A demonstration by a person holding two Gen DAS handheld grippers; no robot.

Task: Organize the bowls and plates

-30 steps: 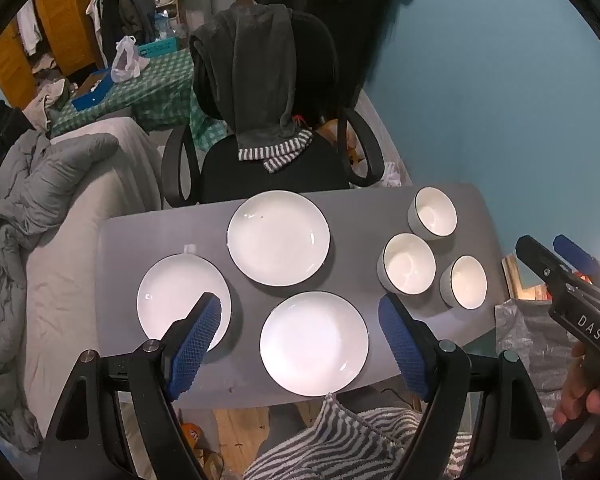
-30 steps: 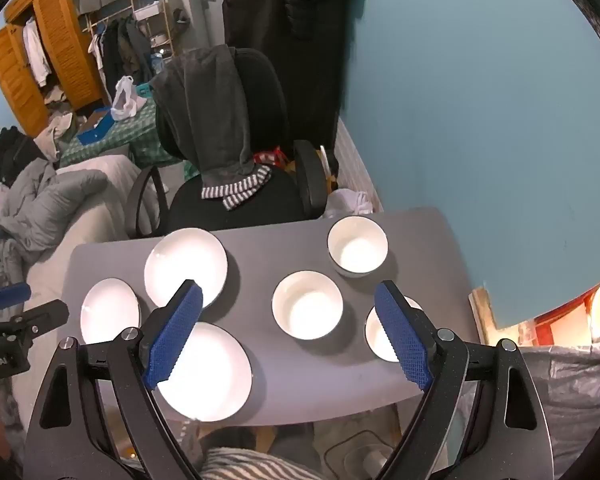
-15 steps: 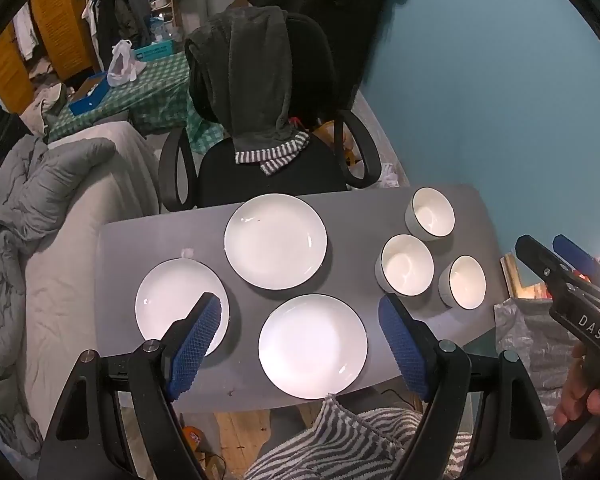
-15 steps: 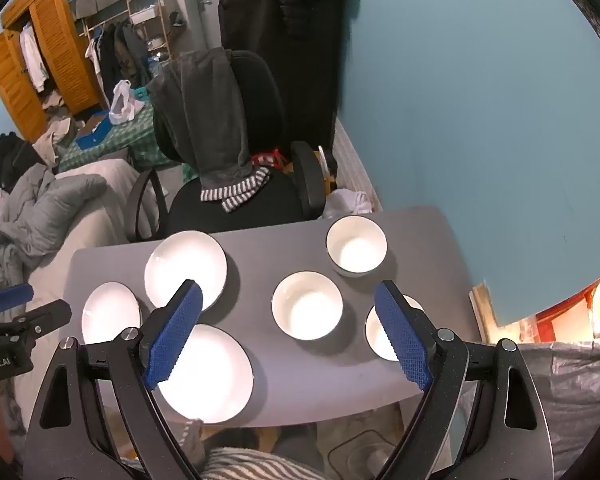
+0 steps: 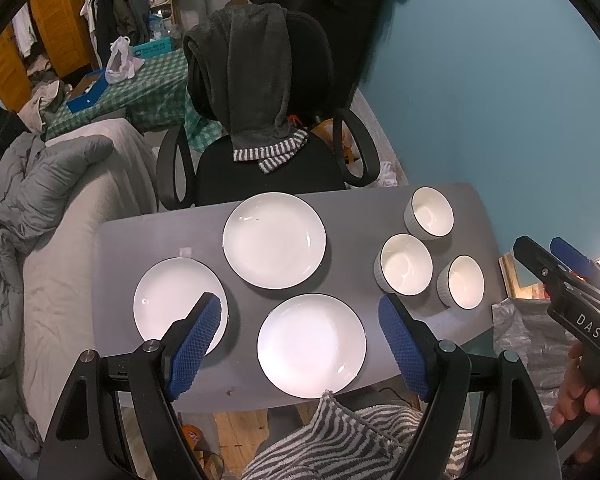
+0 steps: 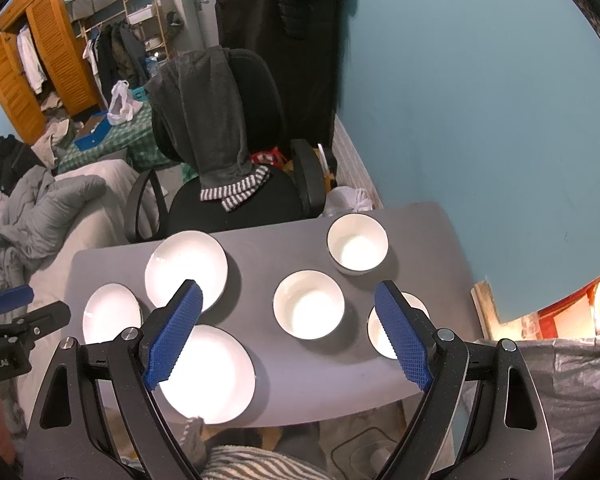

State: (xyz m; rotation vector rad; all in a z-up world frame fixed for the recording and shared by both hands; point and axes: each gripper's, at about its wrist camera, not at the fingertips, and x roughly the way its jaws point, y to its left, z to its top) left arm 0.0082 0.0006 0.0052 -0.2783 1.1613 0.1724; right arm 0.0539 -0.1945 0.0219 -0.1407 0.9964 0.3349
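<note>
Counter (image 5: 360, 208): grey top, carrying all six pieces of crockery, none stacked.
Office chair (image 5: 268, 176): black, pushed up to the far edge of the counter, a dark grey garment (image 5: 256, 80) draped over its back.
Far plate (image 5: 274, 240): white with a dark rim, flat on the counter nearest the chair.
Near plate (image 5: 311, 345): same pattern, at my edge of the counter, in line between my left pads in the left wrist view.
Left plate (image 5: 172, 300): same pattern, toward the bed side, partly hidden behind one left pad.
Middle bowl (image 5: 406, 264): white, upright, on the right half of the counter, close to the other two.
Far bowl (image 5: 432, 213): white, upright, near the far right corner.
Near bowl (image 5: 465, 282): white, upright, by the right edge; half covered by a pad in the right wrist view.
My left tongs (image 5: 300, 344): spread wide, empty, held above the near plate.
My right tongs (image 6: 288, 336): spread wide, empty, above the bowls, middle bowl between the pads.
</note>
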